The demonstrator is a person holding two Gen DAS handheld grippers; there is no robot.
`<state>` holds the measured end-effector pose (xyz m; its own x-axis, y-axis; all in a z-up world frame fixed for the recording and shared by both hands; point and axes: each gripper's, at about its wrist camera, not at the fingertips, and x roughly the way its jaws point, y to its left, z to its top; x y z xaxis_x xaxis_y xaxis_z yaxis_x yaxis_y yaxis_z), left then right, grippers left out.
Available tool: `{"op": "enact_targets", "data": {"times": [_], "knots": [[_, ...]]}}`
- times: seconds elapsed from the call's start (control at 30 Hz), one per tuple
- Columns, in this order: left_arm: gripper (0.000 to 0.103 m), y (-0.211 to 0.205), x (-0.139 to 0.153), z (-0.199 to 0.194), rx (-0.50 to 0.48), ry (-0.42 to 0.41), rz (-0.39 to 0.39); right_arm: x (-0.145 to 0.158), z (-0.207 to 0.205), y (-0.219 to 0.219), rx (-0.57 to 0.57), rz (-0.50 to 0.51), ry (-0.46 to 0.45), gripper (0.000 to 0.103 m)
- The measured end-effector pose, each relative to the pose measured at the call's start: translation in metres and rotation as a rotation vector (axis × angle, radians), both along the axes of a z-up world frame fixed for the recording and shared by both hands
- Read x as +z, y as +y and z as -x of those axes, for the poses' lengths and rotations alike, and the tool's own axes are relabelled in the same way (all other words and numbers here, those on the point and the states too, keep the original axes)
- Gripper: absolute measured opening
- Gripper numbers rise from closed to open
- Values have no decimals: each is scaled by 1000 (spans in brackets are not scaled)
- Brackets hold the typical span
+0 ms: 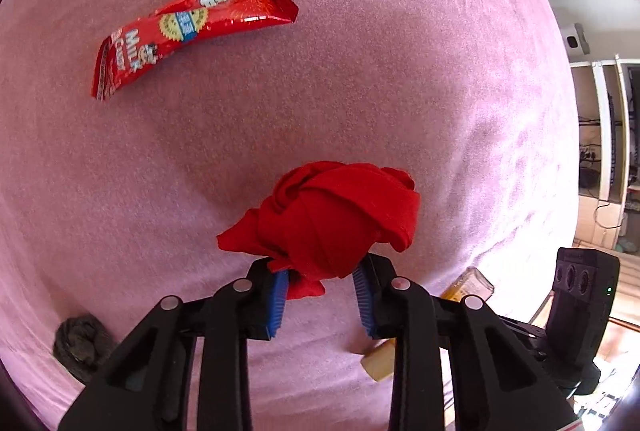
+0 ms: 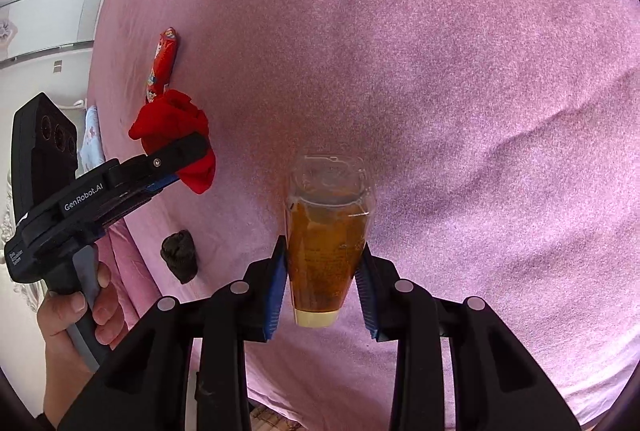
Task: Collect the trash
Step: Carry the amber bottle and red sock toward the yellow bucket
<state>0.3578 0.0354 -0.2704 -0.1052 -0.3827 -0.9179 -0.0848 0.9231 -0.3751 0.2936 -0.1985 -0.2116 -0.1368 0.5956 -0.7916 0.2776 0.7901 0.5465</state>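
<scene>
The left hand-held gripper (image 1: pixel 320 287) is clamping a red cloth bundle (image 1: pixel 332 219) while the right hand-held gripper (image 2: pixel 322 287) is squeezing a bottle (image 2: pixel 326 231), apparently gathering trash off the pink bed (image 1: pixel 360 91).

In the upper left of the left wrist view, the glossy red plastic snack wrapper (image 1: pixel 188 31) lying on the pink cloth carries the white word "Milk" near its lower end, with a second, slanted word beside it too distorted to read. A white block of characters sits near its upper end, and a yellow serrated seal with a blue band at its middle; neither is legible.

At the left of the right wrist view, the black plastic handheld gripper (image 2: pixel 160 167) bears "GenRobot.AI" in white on its side. A small white label at its rear end is too small to read.

Faint print on the clear amber-filled bottle (image 2: pixel 326 235) is illegible.
</scene>
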Motion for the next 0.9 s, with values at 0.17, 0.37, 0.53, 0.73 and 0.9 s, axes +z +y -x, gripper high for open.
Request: {"op": "enact_targets", "data": {"times": [0.17, 0.37, 0.53, 0.73, 0.9], "knots": [[30, 4, 6, 38, 73, 43, 80, 14, 15, -1, 38, 2, -20, 31], [30, 17, 12, 85, 140, 73, 135, 35, 46, 0, 86, 19, -53, 31], [30, 9, 20, 149, 165, 84, 166, 51, 78, -5, 91, 25, -78, 31], [30, 1, 28, 193, 167, 86, 200, 67, 121, -18, 69, 23, -95, 31], [30, -26, 35, 211, 140, 74, 214, 78, 156, -34, 34, 31, -111, 31]]}}
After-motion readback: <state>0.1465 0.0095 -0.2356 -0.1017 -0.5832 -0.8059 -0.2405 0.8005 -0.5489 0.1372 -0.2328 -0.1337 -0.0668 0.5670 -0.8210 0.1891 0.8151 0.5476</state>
